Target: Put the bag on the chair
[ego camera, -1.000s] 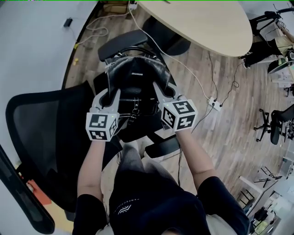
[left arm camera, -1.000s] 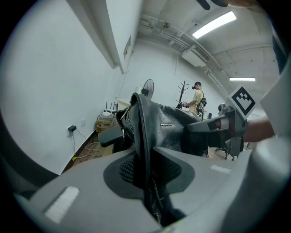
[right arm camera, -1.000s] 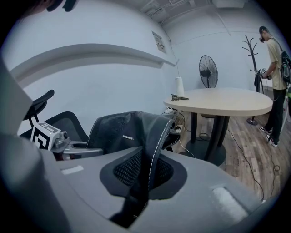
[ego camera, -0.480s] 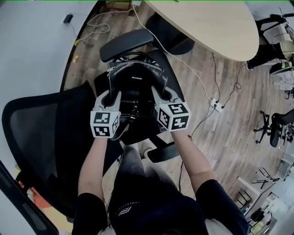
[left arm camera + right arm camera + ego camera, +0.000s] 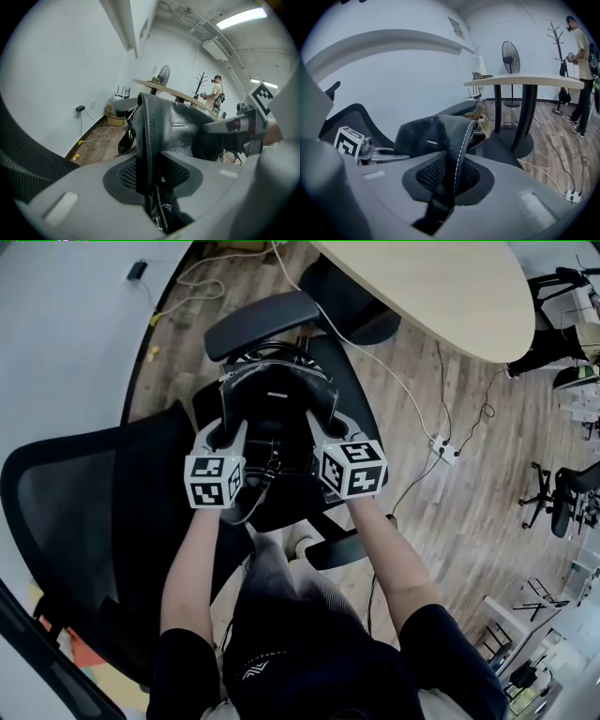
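**Head view.** The black leather bag point(image 5: 277, 395) is standing upright over the seat of the office chair point(image 5: 94, 512), between the far armrest point(image 5: 262, 322) and the near armrest point(image 5: 339, 546). The left claw point(image 5: 223, 427) is gripping the bag's left upper edge and the right claw point(image 5: 323, 423) its right upper edge. The mesh backrest is closing off the left side. The table point(image 5: 441, 287) is overhanging just beyond the chair. Wood floor point(image 5: 478, 493) is lying open to the right, crossed by a cable running to a power strip point(image 5: 446, 451).

**Left gripper view.** The jaws have just been opening. The stitched leather edge is running between them, and both pads are lying against it.

**Right gripper view.** These jaws have likewise just been opening. A leather fold is sitting between the pads and touching both. The table pedestal point(image 5: 525, 117) is standing near, beyond the chair.
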A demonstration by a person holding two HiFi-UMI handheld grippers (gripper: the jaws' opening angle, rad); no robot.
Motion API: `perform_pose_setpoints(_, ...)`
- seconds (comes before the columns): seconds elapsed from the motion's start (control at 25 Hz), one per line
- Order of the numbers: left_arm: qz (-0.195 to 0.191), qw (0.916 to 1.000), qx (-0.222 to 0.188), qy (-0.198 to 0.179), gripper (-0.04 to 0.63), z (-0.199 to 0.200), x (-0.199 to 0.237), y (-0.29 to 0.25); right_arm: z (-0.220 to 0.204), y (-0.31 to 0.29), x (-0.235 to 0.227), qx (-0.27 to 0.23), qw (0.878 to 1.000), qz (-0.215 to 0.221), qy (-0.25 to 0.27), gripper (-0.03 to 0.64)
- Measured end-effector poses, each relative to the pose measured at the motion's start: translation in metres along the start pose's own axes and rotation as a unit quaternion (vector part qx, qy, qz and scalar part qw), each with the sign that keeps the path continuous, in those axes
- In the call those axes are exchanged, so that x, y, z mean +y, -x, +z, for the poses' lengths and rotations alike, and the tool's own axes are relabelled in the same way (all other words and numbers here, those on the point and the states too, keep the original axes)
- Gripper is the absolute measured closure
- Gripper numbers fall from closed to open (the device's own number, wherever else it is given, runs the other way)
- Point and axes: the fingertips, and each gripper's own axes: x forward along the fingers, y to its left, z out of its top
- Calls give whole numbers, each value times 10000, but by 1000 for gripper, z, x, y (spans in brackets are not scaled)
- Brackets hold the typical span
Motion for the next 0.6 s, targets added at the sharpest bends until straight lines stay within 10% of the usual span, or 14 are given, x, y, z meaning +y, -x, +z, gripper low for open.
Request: perform_pose_setpoints(0.6,254,9985,286,385,408,-8,13,1,-2,0,-6,148,9994,-314,5,488)
